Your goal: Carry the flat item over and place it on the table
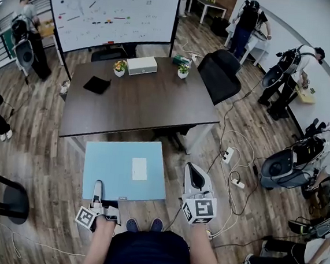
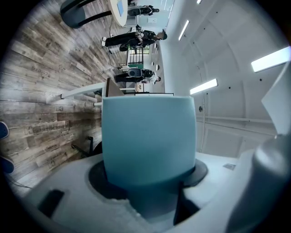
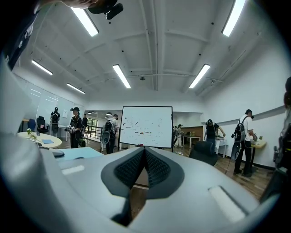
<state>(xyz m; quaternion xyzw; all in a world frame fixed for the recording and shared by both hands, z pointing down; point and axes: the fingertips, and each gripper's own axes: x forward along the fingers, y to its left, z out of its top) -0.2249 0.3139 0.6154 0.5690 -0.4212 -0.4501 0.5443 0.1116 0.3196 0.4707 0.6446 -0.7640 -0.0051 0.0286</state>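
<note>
Carrying the board [image 1: 124, 168] to the worktop [image 1: 144, 106] will go best if you keep it level. Your left claw [image 1: 98, 189] is clamped on its near edge alone, so the far edge, just short of the worktop's near side, could sag. I'd bring the right claw [image 1: 192, 173], pinched closed on nothing just beside the board, underneath it for support. Aim for the bare near half of the worktop. Along the worktop's far side two small pots [image 1: 120, 70] hold plants. The white box [image 1: 142, 65] between them is closed, contents unseen.
</note>
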